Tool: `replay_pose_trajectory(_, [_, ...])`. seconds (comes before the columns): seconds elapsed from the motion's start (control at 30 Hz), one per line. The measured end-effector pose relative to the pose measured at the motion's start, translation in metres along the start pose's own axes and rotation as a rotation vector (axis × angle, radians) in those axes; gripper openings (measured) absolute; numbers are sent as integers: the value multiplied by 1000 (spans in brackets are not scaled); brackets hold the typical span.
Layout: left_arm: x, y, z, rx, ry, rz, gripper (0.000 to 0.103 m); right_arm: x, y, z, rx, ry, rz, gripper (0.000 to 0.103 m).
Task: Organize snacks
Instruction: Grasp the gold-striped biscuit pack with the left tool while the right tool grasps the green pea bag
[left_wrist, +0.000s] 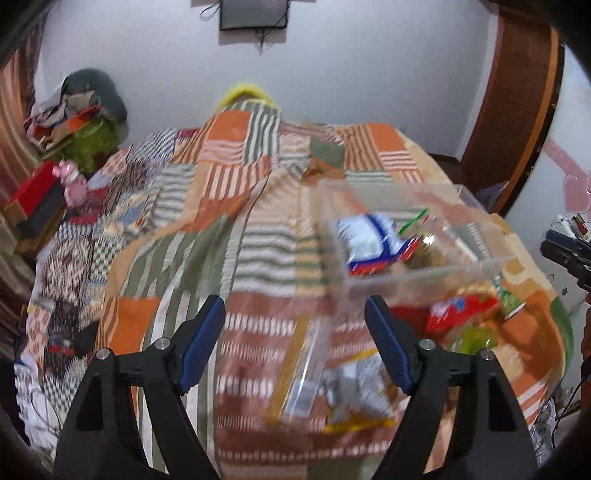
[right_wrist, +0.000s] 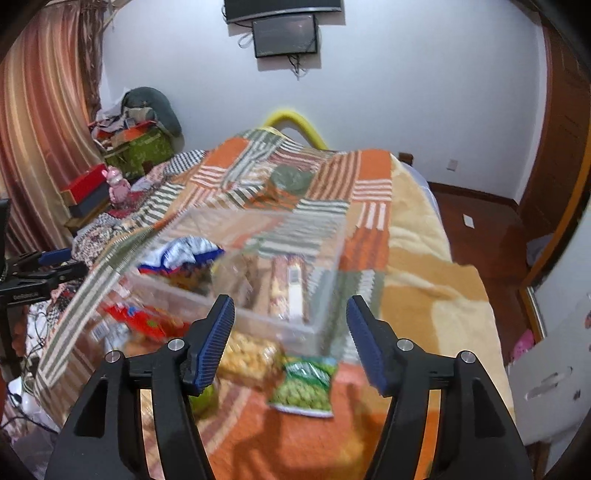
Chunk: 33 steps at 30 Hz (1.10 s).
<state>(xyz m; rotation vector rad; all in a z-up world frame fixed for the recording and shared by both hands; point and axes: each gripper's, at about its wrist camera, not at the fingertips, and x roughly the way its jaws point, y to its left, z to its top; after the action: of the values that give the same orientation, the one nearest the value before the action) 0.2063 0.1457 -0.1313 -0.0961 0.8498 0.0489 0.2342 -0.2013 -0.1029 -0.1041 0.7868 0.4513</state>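
A clear plastic box (left_wrist: 424, 275) sits on the patchwork bedspread and holds a blue, white and red snack bag (left_wrist: 369, 242). It also shows in the right wrist view (right_wrist: 258, 314) with the same bag (right_wrist: 181, 254) inside. Loose snacks lie in front of it: a clear packet with yellow edge (left_wrist: 299, 373), a red packet (left_wrist: 461, 310), a green peas bag (right_wrist: 304, 384), a pack of puffed snacks (right_wrist: 247, 354), a red packet (right_wrist: 147, 321). My left gripper (left_wrist: 295, 339) is open and empty above the bed. My right gripper (right_wrist: 290, 332) is open and empty just before the box.
The bed (right_wrist: 424, 258) fills the middle; wooden floor (right_wrist: 487, 236) lies to its right. A pile of bags and boxes (right_wrist: 136, 147) stands at the far left by the curtain (right_wrist: 40, 129). The other gripper shows at the left edge (right_wrist: 37, 269).
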Motion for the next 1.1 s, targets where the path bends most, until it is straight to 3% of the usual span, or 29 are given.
replay_pose_trajectory(0.3, [32,15,-49,-45,107,5,78,27,-5,-41,5,120,-35,69])
replay_pose_trajectory(0.5, [58,15,-61,-45,152,4,77,49,-13,-52,14,182,-55,69])
replay_pose_trajectory(0.7, [74,12,-64,-39,159,-25,71,62,-15,-52,22,219,-31,69])
replay_pose_trajectory(0.8, [79,11,-63,-52,164,-61,58,69,-13,-56,17,240,-18,59])
replay_pose_trajectory(0.87, [83,8,-64,-51,171,-75,44,72,-12,-57,8,248,-24,45])
replay_pose_trajectory(1.1, [80,-3,-68,-10,153,-39,40,60,-12,-60,5,211,-11,37])
